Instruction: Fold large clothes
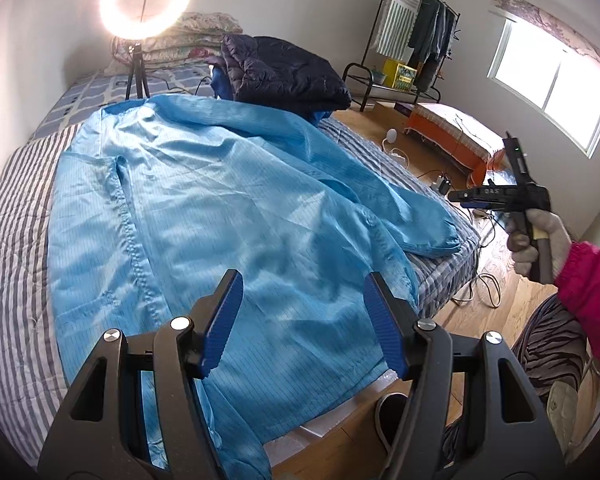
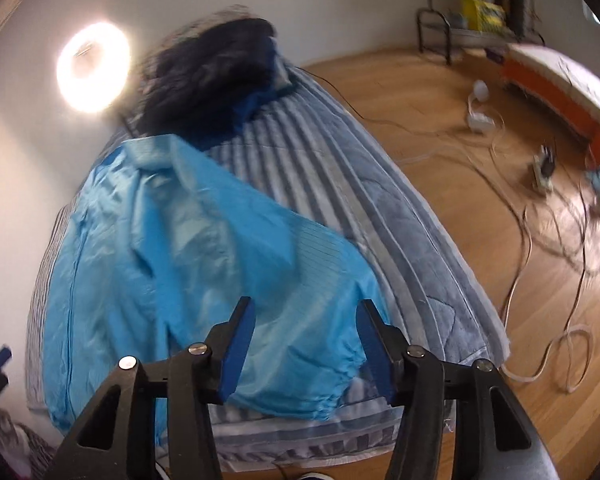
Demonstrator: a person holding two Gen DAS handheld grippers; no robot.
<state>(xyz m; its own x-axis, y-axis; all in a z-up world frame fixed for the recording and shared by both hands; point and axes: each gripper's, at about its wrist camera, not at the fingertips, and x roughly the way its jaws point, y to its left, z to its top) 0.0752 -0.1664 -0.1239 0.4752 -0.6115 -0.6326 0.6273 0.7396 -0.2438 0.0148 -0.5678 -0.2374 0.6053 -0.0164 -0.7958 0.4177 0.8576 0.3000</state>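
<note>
The light-blue garment [image 1: 204,216] lies spread on the striped bed [image 1: 16,248], not yet folded; all folds remain, judging by its layout. Left tongs [image 1: 302,322] and right tongs [image 2: 306,348] both stand released above the fabric, grasping nothing. Only the left wrist view shows the full button placket; only the right wrist view shows the sleeve cuff [image 2: 332,392] close up.

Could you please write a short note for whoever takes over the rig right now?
Left gripper: open, nothing between the jaws, above the lower part of the blue coat.
Right gripper: open and empty, above the cuff of the coat's sleeve near the bed edge.
The coat lies spread on the striped bed, front up, one sleeve stretched toward the floor side. A dark puffy jacket lies folded beyond it.
Done: coat laid out.
Left: no fold visible yet; probably sleeve inward first, then the body.
</note>
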